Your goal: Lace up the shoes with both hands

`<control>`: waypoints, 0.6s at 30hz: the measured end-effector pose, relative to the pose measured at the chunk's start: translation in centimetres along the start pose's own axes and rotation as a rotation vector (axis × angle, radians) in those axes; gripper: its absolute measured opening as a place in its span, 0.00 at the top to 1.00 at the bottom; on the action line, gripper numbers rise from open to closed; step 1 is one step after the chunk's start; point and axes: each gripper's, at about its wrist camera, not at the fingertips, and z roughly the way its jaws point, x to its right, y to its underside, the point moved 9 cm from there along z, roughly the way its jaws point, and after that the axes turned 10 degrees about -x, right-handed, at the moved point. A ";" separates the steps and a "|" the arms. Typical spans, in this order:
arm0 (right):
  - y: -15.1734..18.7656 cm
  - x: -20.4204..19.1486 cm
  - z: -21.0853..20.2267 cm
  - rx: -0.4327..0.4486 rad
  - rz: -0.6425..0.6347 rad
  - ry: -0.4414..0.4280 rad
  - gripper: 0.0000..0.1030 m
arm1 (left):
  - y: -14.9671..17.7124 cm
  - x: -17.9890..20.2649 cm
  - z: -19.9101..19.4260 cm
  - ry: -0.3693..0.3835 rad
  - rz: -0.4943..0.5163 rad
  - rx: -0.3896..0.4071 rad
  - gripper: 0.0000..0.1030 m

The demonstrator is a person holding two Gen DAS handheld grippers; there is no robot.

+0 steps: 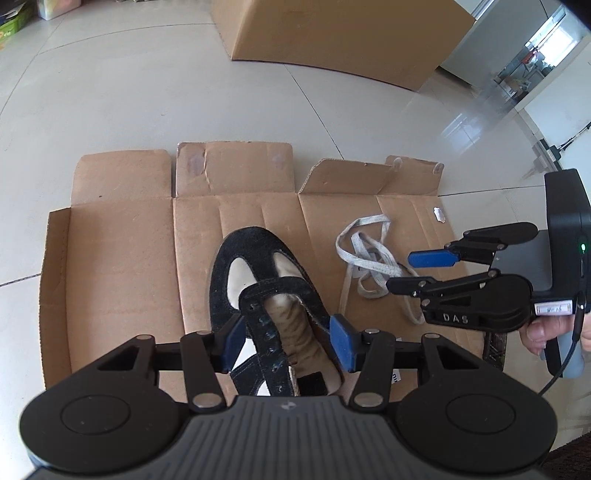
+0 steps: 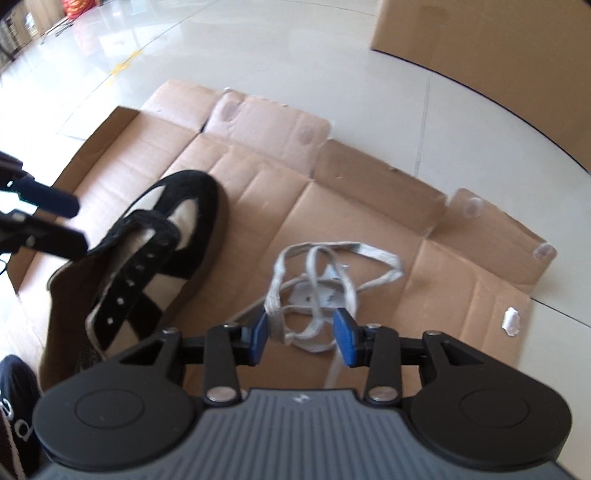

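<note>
A black suede and cream shoe (image 1: 221,266) with empty eyelets lies on a flattened cardboard sheet (image 1: 122,258), toe pointing away. My left gripper (image 1: 288,343) is shut on the shoe across its lacing part, one blue pad against each side. In the right wrist view the shoe (image 2: 199,206) leans to one side with the left gripper (image 2: 79,223) at its rear. A loose grey lace (image 1: 369,222) lies tangled to the right of the shoe. My right gripper (image 2: 302,338) hangs open over the lace (image 2: 275,291), with strands between its pads. It enters the left wrist view as the right gripper (image 1: 400,271).
A big cardboard box (image 1: 332,33) stands on the tiled floor behind the sheet. A small white scrap (image 2: 511,321) lies at the sheet's right edge. A person's hand (image 1: 539,328) holds the right gripper's handle. The sheet's flaps (image 2: 376,173) stick up at the back.
</note>
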 end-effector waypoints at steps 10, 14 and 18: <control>1.2 2.7 -0.4 -0.034 -0.013 0.091 0.38 | 0.0 -0.1 0.3 0.001 -0.012 -0.014 0.50; 3.8 3.4 2.4 -0.181 -0.071 0.158 0.38 | 0.0 0.1 0.4 0.004 -0.006 -0.020 0.50; 6.4 1.8 4.7 -0.275 -0.107 0.084 0.36 | 0.1 0.3 0.7 0.006 -0.002 -0.032 0.50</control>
